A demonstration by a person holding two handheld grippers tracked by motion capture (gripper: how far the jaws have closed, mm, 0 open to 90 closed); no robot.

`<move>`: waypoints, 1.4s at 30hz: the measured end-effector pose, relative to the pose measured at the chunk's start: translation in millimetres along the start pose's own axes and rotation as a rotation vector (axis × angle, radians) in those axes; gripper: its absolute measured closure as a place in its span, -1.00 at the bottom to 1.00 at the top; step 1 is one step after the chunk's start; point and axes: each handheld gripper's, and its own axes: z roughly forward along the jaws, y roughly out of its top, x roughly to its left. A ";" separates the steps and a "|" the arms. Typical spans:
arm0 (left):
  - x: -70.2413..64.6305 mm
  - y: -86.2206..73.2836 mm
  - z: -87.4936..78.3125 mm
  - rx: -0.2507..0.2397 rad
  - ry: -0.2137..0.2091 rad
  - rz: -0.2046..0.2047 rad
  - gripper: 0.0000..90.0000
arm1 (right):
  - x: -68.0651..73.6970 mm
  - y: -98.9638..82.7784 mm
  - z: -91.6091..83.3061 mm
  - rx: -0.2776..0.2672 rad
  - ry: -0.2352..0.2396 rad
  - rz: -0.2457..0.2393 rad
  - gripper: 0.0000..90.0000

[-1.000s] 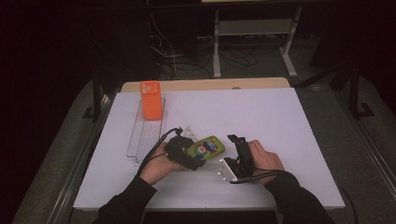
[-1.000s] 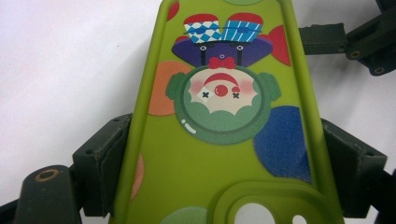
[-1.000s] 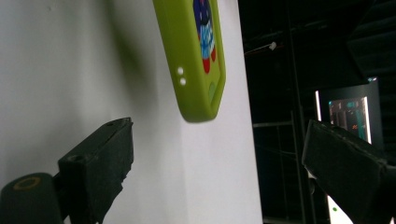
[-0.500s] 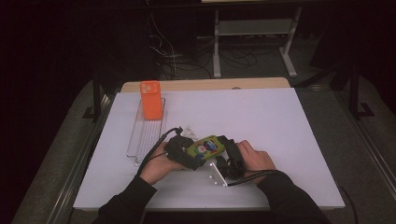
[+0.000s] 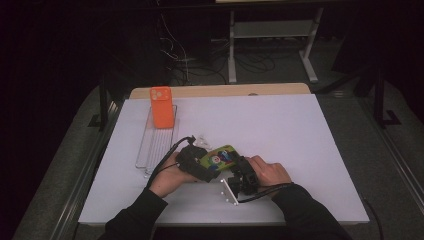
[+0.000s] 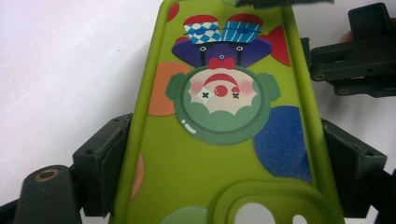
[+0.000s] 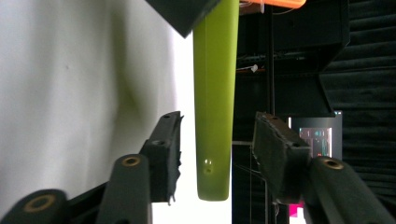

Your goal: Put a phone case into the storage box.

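Between both grippers (right (image 7: pixel 215 149) closing): green case (image 6: pixel 219 116)

Lab, dark room, white table (image 5: pixel 280 130), cables (image 5: pixel 175 55), metal rack (image 5: pixel 270 30)

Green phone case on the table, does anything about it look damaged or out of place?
No damage shows. The green phone case is clamped across its sides by the left tongs, and its far end sits between the right tongs, whose pads are not yet touching it.
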 end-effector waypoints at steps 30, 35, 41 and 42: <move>-2.6 -1.0 -1.5 -0.038 0.027 0.007 -0.76 | 3.8 2.9 -2.3 -0.004 -0.027 -0.032 0.69; -0.6 -0.4 -4.4 -0.027 0.001 0.016 -0.89 | 4.1 1.0 -1.3 0.008 -0.021 -0.033 0.69; 3.3 -0.9 -9.4 -0.057 -0.015 0.002 -0.99 | 1.0 -6.5 1.6 0.043 -0.006 -0.026 0.69; 3.2 -1.3 -9.9 -0.063 -0.017 -0.007 -1.00 | 0.3 -8.1 2.0 0.051 -0.003 -0.025 0.69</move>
